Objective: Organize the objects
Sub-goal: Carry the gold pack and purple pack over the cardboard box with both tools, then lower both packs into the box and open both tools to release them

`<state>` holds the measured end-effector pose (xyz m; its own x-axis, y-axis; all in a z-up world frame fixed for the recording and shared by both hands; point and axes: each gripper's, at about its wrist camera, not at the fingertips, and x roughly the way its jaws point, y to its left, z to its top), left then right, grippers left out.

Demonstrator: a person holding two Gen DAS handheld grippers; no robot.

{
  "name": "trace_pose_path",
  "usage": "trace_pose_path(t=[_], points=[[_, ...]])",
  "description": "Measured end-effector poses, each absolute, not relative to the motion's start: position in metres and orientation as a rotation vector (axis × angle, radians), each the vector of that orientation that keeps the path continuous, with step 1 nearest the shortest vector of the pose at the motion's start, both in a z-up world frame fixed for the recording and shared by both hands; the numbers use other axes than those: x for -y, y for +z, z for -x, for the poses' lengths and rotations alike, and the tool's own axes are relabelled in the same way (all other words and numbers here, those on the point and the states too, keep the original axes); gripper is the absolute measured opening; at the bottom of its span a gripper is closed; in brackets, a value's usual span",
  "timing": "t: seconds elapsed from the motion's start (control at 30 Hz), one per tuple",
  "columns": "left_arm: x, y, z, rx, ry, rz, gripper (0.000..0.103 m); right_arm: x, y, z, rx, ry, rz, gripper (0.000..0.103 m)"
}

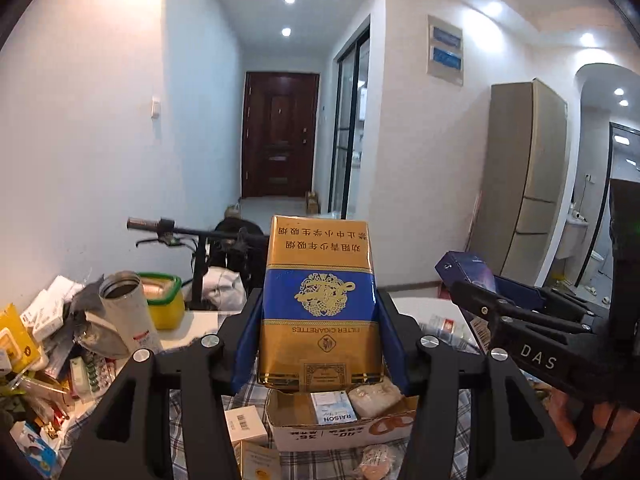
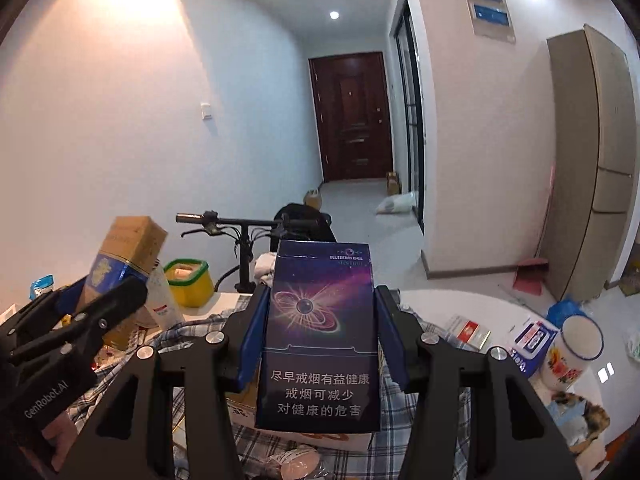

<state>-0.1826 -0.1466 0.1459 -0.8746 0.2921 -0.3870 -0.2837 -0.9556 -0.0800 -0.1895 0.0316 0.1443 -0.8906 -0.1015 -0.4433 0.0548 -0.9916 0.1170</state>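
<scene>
- left gripper (image 1: 318, 320) jaws pinching gold-and-blue cigarette pack (image 1: 320, 304) by its sides; blue pads flat on both edges, pack upright, print upside down, held in the air
- right gripper (image 2: 320, 332) jaws pinching dark purple cigarette pack (image 2: 318, 336) the same way, upright, white Chinese text low on the front
- cardboard box (image 1: 340, 430) directly below the gold pack, open top, small cartons and a wrapped item inside; sits on checked cloth (image 1: 188, 404)
- both packs above the box, neither one in it
- left of the box: heap of small cartons and blister strips (image 1: 56, 356), steel flask (image 1: 128, 312) tilted, yellow tub with green rim (image 1: 164, 300)
- right side, white table (image 2: 480, 308): red-white carton (image 2: 468, 330), enamel mug (image 2: 576, 352)
- behind table: bike handlebar (image 2: 224, 222)
- far: hallway, brown door (image 2: 352, 116), tall fridge (image 2: 592, 160)
</scene>
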Motion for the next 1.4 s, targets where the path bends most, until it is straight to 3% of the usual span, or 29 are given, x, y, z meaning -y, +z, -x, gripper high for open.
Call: trace_pose_path(t=[0.6, 1.17, 1.3, 1.4], points=[[0.094, 0.024, 0.277, -0.086, 2.663, 1.009, 0.056, -0.06, 0.101, 0.238, 0.221, -2.996, -0.957, 0.05], [0.084, -0.032, 0.3, -0.062, 2.554, 1.224, 0.056, -0.064, 0.066, 0.269, 0.296, -2.883, -1.14, 0.05], [0.079, -0.036, 0.299, -0.106, 2.548, 1.221, 0.076, -0.066, 0.059, 0.272, 0.305, -2.877, -1.165, 0.05], [0.076, -0.033, 0.296, -0.13, 2.555, 1.201, 0.08, -0.068, 0.061, 0.271, 0.312, -2.887, -1.159, 0.05]])
